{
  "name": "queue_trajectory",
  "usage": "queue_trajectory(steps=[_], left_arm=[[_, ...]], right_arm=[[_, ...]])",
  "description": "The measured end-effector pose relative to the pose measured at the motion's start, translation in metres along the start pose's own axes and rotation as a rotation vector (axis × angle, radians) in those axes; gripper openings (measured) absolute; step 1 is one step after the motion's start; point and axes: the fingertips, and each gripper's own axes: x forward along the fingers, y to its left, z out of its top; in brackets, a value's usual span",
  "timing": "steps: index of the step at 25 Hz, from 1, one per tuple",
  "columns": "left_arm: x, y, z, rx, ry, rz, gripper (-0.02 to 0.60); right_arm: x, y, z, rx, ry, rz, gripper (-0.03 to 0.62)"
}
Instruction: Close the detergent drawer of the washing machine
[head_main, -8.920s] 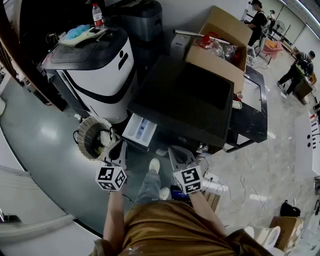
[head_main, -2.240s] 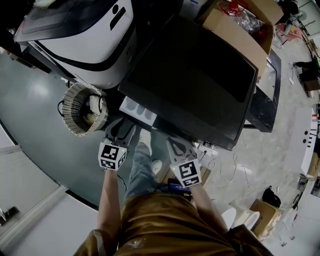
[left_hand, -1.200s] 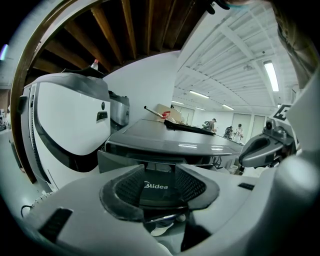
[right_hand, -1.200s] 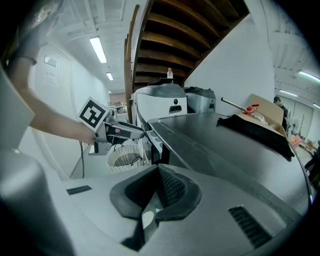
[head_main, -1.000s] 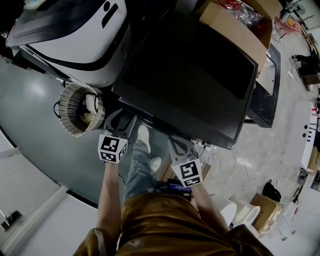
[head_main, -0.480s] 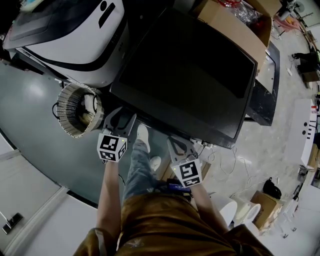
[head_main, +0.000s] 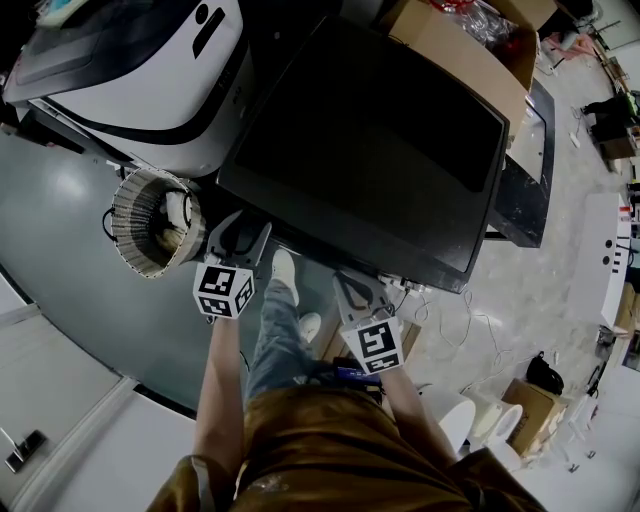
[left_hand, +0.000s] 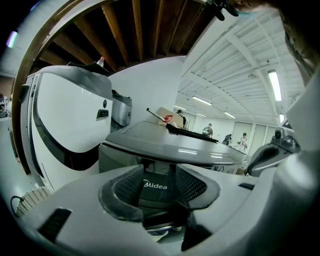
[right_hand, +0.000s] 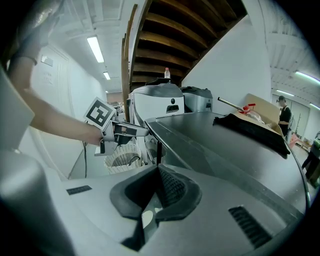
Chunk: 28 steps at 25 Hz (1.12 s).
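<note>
only up close: midea logo (left_hand: 155, 186)

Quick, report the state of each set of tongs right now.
Left tongs: open, holding nothing.
Right tongs: closed, holding nothing.

Head view: dim and underexposed. The washing machine (head_main: 370, 150) top reads near-black, its surface detail lost. The floor (head_main: 70, 250) left of the machine carries a soft pale sheen. Frame edges bend strongly.

Left gripper view: ceiling strip lights (left_hand: 274, 85) above and right of the machine throw streak reflections on its top. The near foreground is soft, possibly out of focus.

Right gripper view: corners vignette to black.
</note>
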Motion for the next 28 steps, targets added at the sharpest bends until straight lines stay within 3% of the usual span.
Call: queue_trajectory(steps=[4, 8, 13, 20, 28], left_arm=[[-0.003, 0.001, -0.003, -0.041, 0.005, 0.021, 0.207], [-0.014, -0.003, -0.001, -0.032, 0.000, 0.038, 0.205], [-0.037, -0.013, 0.016, 0.024, -0.036, 0.069, 0.153], [-0.074, -0.024, 0.043, 0.074, -0.087, 0.158, 0.029], [-0.117, -0.051, 0.068, 0.051, -0.148, 0.166, 0.025]], right_arm=[[-0.007, 0.003, 0.004, 0.000, -0.021, -0.007, 0.012], [-0.015, 0.002, 0.014, 0.011, -0.062, -0.017, 0.012], [-0.026, 0.005, 0.021, -0.003, -0.091, -0.026, 0.012], [-0.047, 0.008, 0.030, -0.021, -0.124, -0.092, 0.012], [-0.083, 0.007, 0.051, -0.025, -0.209, -0.177, 0.012]])
